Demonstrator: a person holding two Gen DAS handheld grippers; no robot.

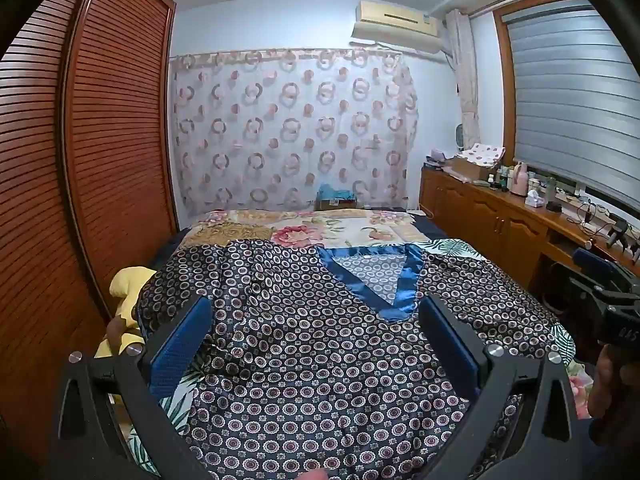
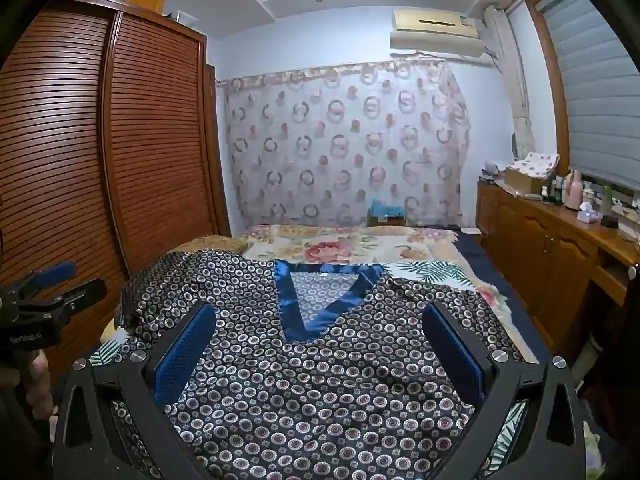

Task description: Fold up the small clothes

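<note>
A dark satin top (image 1: 320, 352) with a ring pattern and a blue V-neck trim (image 1: 404, 292) lies spread flat on the bed, neck toward the far end. My left gripper (image 1: 316, 312) hovers over its middle, open wide, nothing between its blue pads. From the right wrist view the same top (image 2: 320, 380) fills the foreground, its V-neck (image 2: 308, 316) straight ahead. My right gripper (image 2: 320, 320) is open above it, holding nothing. Each gripper shows at the edge of the other's view, held by a hand.
The bed (image 1: 340, 228) has a floral sheet and a leaf-print cover. A slatted wooden wardrobe (image 1: 80, 160) stands along the left. A wooden cabinet (image 1: 500, 216) with bottles and boxes runs along the right under the window. A yellow cloth (image 1: 126, 284) lies at the bed's left edge.
</note>
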